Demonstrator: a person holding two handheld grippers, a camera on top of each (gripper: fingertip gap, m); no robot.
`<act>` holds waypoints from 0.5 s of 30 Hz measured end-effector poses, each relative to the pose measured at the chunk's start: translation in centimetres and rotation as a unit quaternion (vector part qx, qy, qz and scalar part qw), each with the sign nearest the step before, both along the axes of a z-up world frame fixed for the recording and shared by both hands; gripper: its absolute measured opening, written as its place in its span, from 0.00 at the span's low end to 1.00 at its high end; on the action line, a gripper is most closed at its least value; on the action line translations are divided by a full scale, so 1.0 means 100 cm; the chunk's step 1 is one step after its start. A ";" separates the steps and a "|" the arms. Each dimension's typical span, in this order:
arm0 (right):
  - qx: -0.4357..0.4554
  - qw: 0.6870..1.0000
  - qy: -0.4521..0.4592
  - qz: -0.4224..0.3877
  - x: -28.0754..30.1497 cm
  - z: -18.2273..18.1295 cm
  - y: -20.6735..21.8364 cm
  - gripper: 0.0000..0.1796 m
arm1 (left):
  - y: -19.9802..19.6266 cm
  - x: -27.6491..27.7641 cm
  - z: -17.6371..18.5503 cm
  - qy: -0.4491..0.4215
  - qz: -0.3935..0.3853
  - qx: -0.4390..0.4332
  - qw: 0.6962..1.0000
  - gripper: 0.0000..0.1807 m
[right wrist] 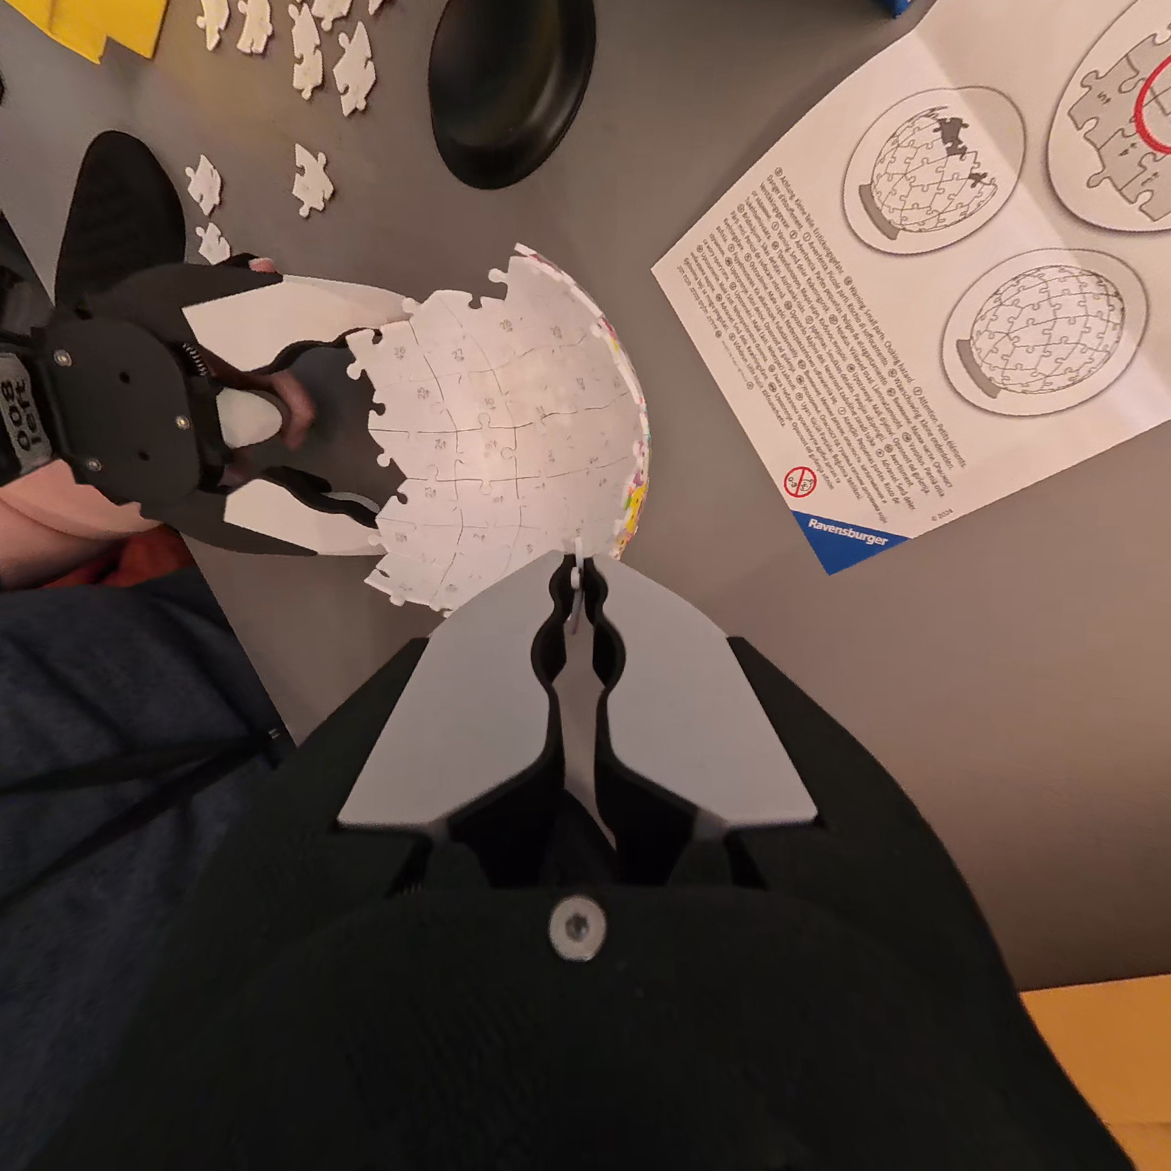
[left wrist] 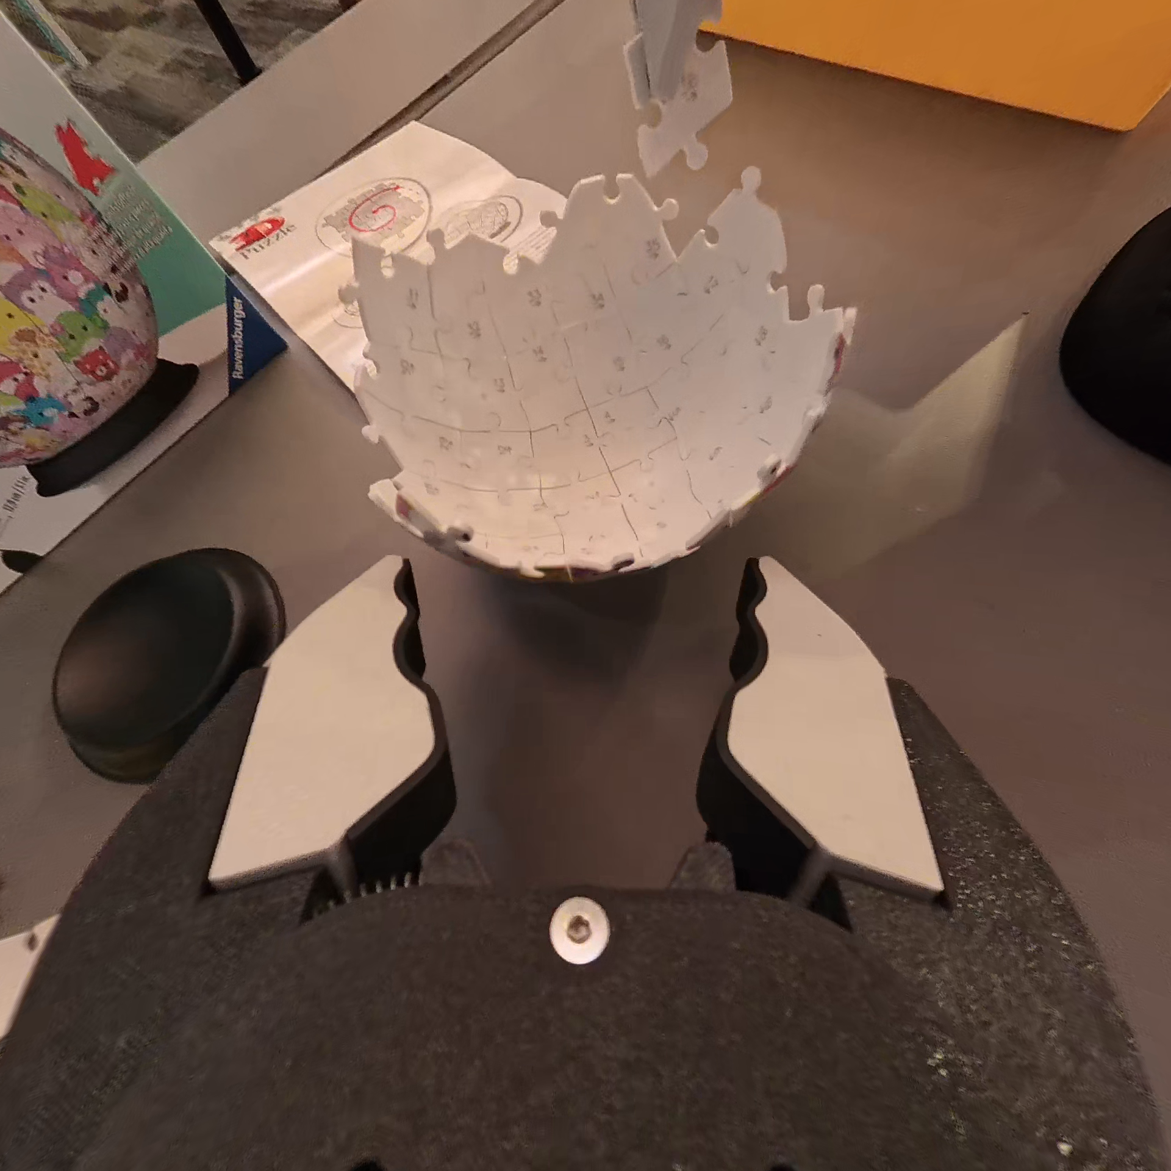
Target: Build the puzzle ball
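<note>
The half-built puzzle ball point(left wrist: 589, 405) stands on the grey table as an open bowl with its white numbered inside showing; it also shows in the right wrist view point(right wrist: 507, 431). My left gripper point(left wrist: 580, 583) is open and empty, its fingertips just before the bowl's near edge, one to each side. In the right wrist view the left gripper point(right wrist: 388, 412) sits at the bowl's left rim. My right gripper point(right wrist: 575, 570) is shut on a white puzzle piece point(right wrist: 575, 586), seen edge-on. It holds the piece point(left wrist: 687, 101) just above the bowl's far rim.
The puzzle box point(left wrist: 95, 304) and a black stand part point(left wrist: 165, 659) lie to the left. The instruction sheet point(right wrist: 919, 304) lies beyond the ball. Several loose white pieces point(right wrist: 317, 63) and a black dish point(right wrist: 513, 89) lie nearby. A yellow box point(left wrist: 950, 57) is at the back. About 12 centimeters separates my left fingertips from my right. My left gripper is the nearer one to the black dish point(right wrist: 513, 89): about 10 centimeters, against 20 centimeters. My left wrist view point(left wrist: 197, 572) looks at it from another angle.
</note>
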State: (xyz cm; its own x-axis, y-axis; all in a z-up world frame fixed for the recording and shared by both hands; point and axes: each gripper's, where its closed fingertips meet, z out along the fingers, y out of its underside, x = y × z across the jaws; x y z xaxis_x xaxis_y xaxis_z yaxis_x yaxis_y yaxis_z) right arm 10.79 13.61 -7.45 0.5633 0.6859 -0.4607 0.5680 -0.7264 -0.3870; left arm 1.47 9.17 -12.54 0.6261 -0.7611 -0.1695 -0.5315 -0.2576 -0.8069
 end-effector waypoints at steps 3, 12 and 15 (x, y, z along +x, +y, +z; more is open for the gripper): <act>-0.006 1.000 -0.026 0.002 0.003 -0.007 -0.003 0.02 | 0.002 0.005 0.001 0.010 -0.003 0.012 1.000 0.54; -0.052 0.995 -0.079 -0.010 0.018 -0.034 -0.007 0.02 | 0.008 0.022 0.017 0.039 -0.013 0.078 0.996 0.52; -0.066 0.994 -0.082 -0.015 0.021 -0.040 -0.008 0.02 | 0.009 0.030 0.023 0.045 -0.020 0.096 0.994 0.52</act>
